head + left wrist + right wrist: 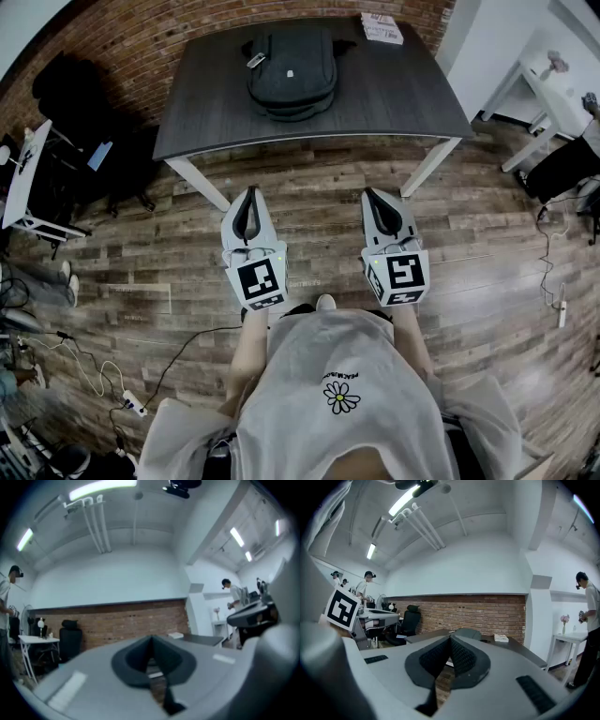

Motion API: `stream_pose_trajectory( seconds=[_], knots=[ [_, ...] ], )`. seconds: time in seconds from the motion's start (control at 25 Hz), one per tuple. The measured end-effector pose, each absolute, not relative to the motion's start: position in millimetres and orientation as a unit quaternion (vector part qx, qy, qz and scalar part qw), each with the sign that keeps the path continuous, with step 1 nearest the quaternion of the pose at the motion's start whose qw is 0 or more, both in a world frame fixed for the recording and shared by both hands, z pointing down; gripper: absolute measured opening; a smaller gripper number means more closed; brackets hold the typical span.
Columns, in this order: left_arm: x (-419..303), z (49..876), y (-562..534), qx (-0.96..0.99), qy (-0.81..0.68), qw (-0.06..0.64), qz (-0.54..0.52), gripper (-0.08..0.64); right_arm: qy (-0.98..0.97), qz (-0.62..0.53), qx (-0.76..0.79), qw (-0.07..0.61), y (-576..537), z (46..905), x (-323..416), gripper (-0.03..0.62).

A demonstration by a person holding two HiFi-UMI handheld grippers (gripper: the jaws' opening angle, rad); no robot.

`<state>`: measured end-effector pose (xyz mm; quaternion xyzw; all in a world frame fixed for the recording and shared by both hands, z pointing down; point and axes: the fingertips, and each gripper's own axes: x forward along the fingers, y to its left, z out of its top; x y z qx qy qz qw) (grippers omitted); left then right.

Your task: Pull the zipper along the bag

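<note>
A brick wall point(141, 37) stands behind a dark desk point(394, 94) on a wood floor point(319, 202). The head view shows the black bag point(292, 70) lying on the desk, well apart from both grippers. The left gripper point(249, 194) and the right gripper point(371, 195) point level, their fingers pressed together with nothing between them. Only the right gripper view shows a person point(587, 620) standing by the white wall.
</note>
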<state>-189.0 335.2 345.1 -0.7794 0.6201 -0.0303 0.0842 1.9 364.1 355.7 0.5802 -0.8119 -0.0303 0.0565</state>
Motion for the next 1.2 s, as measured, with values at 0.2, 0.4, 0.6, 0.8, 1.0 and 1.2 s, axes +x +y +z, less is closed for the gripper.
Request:
stream_pose_trajectory(
  seconds=[0.2,0.4,0.6,0.8,1.0,1.2],
  knots=[
    [-186,346,335,-0.782,0.617,0.083,-0.032,0.005,-0.815,-0.025,0.577,0.052,363,360,2,-0.003],
    [-188,346,344,-0.784,0.614,0.082,-0.034,0.005,-0.818,-0.011,0.574,0.040,364,365,1,-0.003],
    [-196,357,336,-0.782,0.619,0.068,-0.034,0.005,-0.824,-0.004,0.566,0.026,359,365,-1,-0.002],
    [-184,351,313,-0.789,0.608,0.077,-0.025,0.005,-0.820,-0.011,0.572,0.026,346,363,13,-0.002],
    [-170,349,276,-0.798,0.597,0.083,-0.018,0.005,-0.817,-0.025,0.576,0.026,317,358,23,-0.002],
    [-159,347,231,-0.806,0.585,0.085,-0.014,0.005,-0.814,-0.032,0.579,0.025,279,353,31,-0.002]
  ],
)
